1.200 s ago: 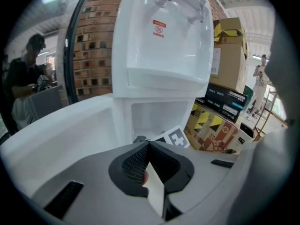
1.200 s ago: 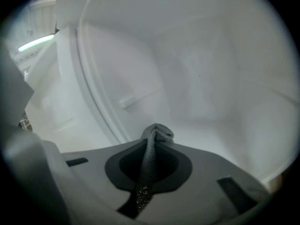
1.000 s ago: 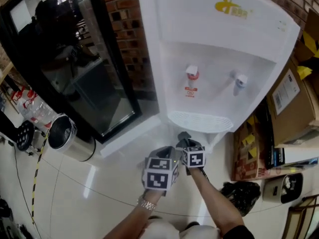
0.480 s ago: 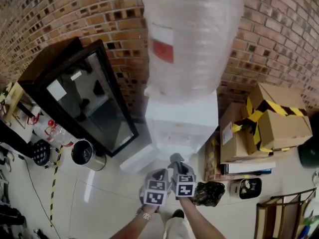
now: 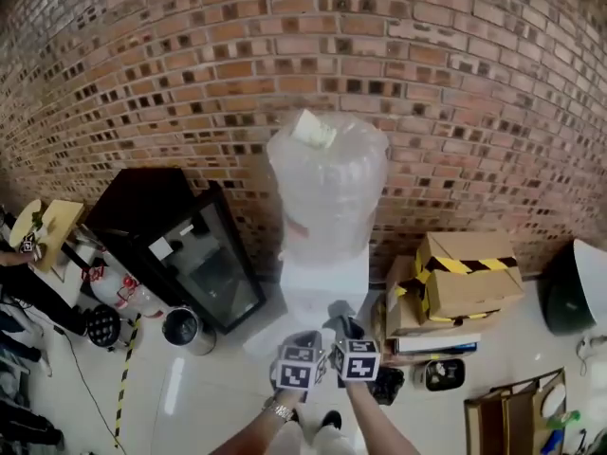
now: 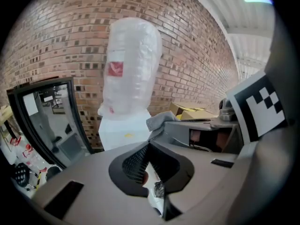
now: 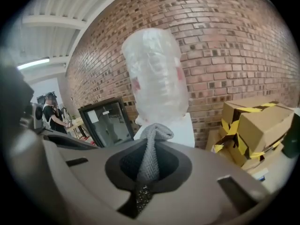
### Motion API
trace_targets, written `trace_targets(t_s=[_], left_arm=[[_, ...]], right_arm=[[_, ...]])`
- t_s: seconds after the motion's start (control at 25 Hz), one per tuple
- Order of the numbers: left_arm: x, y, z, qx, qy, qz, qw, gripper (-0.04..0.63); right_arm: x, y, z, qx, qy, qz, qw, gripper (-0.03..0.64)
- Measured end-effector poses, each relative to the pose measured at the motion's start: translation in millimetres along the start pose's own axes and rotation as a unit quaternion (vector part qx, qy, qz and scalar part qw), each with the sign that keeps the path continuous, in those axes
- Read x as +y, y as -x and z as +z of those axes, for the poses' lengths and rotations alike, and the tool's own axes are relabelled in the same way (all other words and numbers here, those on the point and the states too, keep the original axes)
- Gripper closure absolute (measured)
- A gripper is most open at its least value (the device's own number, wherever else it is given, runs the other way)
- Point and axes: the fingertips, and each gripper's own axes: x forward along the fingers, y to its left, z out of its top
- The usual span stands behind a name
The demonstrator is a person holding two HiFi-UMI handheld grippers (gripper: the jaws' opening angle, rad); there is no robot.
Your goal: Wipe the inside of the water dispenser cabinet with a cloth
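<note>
The white water dispenser (image 5: 322, 287) stands against the brick wall with a large clear bottle (image 5: 327, 188) on top. Its cabinet front is too small and far off to make out here. Both grippers are held close together in front of it at the bottom of the head view. My right gripper (image 5: 340, 318) is shut on a grey cloth (image 7: 152, 153), which bunches up above the jaws and also shows in the left gripper view as grey cloth (image 6: 161, 120). My left gripper (image 6: 149, 146) is shut with nothing in it. The dispenser (image 7: 180, 128) lies straight ahead of both.
A black glass-door cabinet (image 5: 204, 263) stands left of the dispenser, with a metal bin (image 5: 182, 328) in front of it. Taped cardboard boxes (image 5: 465, 282) are stacked on the right, and a black bag (image 5: 387, 387) lies on the floor. A person (image 7: 51, 111) stands far left.
The head view has pulled back and risen: the dispenser went from filling the frame to small and distant. Both grippers stayed together, the cloth still held.
</note>
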Motion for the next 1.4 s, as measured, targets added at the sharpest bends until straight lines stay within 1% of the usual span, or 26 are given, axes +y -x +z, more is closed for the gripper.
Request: trace_targets(t_s=[0.16, 0.24, 0.36, 0.48, 0.64, 0.8, 0.96, 1.16, 1.32, 1.4], left_arm=[[-27, 29, 31, -0.023, -0.006, -0.001, 0.9997, 0.594], [-35, 44, 33, -0.031, -0.006, 0.002, 0.9995, 0.594], [-35, 64, 25, -0.025, -0.012, 0.017, 0.9995, 0.594], [-30, 78, 24, -0.022, -0.015, 0.023, 0.9994, 0.595], [-31, 101, 22, -0.028, -0.011, 0.000, 0.9995, 0.594], [-29, 140, 12, -0.032, -0.018, -0.017, 0.9992, 0.594], [-22, 180, -5, -0.037, -0.025, -0.026, 0.9987, 0.594], [-16, 207, -23, -0.031, -0.031, -0.021, 0.9988, 0.594], [-7, 208, -13, -0.035, -0.033, 0.002, 0.9989, 0.594], [-9, 207, -12, -0.036, -0.032, 0.009, 0.9988, 0.594]], right_arm=[[9, 43, 30, -0.018, -0.013, 0.028, 0.999, 0.603], [18, 60, 32, -0.021, -0.006, 0.045, 0.999, 0.603], [32, 76, 26, -0.018, -0.008, 0.059, 0.998, 0.603], [46, 87, 17, -0.014, -0.016, 0.056, 0.998, 0.603], [67, 108, 8, -0.019, -0.011, 0.042, 0.999, 0.603], [100, 136, -7, -0.029, -0.016, 0.030, 0.999, 0.603], [135, 159, -18, -0.040, -0.006, 0.020, 0.999, 0.603], [160, 178, -27, -0.039, 0.011, 0.025, 0.999, 0.603], [159, 178, -12, -0.040, 0.031, 0.027, 0.998, 0.603], [154, 180, -13, -0.034, 0.032, 0.029, 0.998, 0.603]])
